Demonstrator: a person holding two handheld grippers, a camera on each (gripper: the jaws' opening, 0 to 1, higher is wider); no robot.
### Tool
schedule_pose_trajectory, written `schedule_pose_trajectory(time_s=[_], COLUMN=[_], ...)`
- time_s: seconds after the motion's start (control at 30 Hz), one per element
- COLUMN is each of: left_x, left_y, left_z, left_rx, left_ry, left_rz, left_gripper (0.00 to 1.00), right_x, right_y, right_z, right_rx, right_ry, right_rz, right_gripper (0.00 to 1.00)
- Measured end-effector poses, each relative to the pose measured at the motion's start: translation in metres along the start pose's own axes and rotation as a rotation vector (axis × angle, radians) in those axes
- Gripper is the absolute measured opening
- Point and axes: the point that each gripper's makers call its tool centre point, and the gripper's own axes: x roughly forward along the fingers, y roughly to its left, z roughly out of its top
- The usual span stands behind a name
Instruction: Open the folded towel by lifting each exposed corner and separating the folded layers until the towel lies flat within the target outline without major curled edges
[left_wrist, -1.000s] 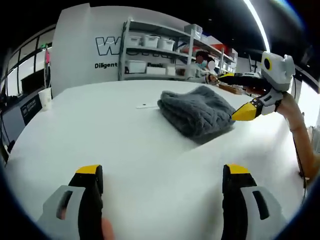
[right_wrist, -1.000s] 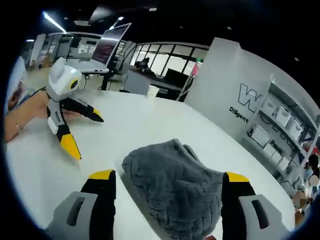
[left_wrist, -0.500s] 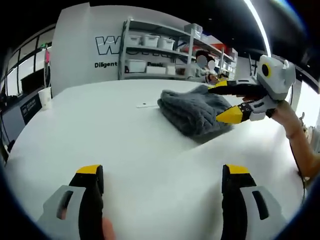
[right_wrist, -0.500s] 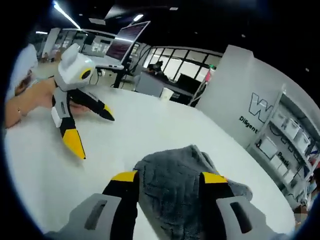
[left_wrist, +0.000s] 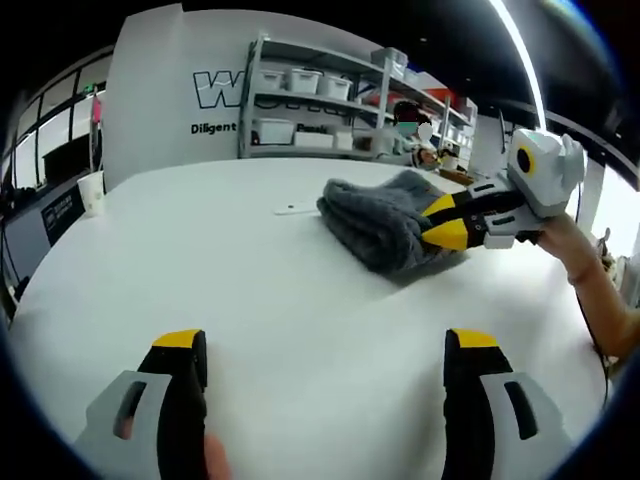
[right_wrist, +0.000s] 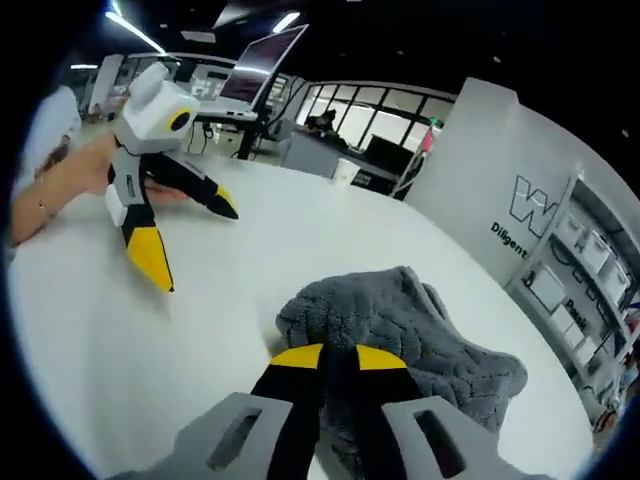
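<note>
Left gripper view, nearest first: left gripper (left_wrist: 325, 350) low at the bottom edge, yellow-tipped jaws spread wide with bare white table (left_wrist: 250, 290) between them, gripping nothing. Farther across the table, right of centre, the grey towel (left_wrist: 385, 215), still a folded, rumpled heap, not spread flat. At its right-hand edge, the right gripper (left_wrist: 440, 222), reaching in from the right with yellow tips drawn close together on the cloth, a person's hand (left_wrist: 570, 245) behind it. Just left of the towel, a small flat white scrap (left_wrist: 291, 209) on the table (too small to identify). Near the far left edge of the table, a paper cup (left_wrist: 91, 193). Beyond that, a white wall with lettering (left_wrist: 215, 95) and metal shelves (left_wrist: 320, 100) with white bins.

Right gripper view, near to far: right gripper (right_wrist: 338, 358) with jaws nearly together, pinching the near edge of the towel (right_wrist: 400, 330) (a fold of grey cloth caught between the tips). Towel bunched, layers still piled, running away to the right. Off to the left and well apart from the towel, the left gripper (right_wrist: 185, 235), jaws splayed wide, empty, just above the table (right_wrist: 150, 340). Behind, desks and a monitor (right_wrist: 255, 75).
</note>
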Motion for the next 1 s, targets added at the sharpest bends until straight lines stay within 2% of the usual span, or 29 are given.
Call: schedule_pose_trajectory(time_s=[0.3, 0.53, 0.77, 1.0], left_x=[0.001, 0.001, 0.002, 0.003], left_y=[0.002, 0.001, 0.000, -0.001], left_z=[-0.001, -0.003, -0.006, -0.001], left_rx=[-0.003, -0.003, -0.003, 0.005], left_ry=[0.007, 0.014, 0.018, 0.007], left_rz=[0.002, 0.000, 0.003, -0.002], left_gripper=[0.96, 0.96, 0.95, 0.95], right_x=[-0.012, -0.027, -0.049, -0.072], right_y=[0.004, -0.001, -0.013, -0.040], right_z=[-0.006, -0.019, -0.036, -0.063], right_rx=[-0.003, -0.007, -0.018, 0.056], right_ry=[0.040, 0.059, 0.105, 0.170], right_rz=[0.071, 0.115, 0.117, 0.078], right_gripper=[0.02, 0.02, 0.01, 0.00])
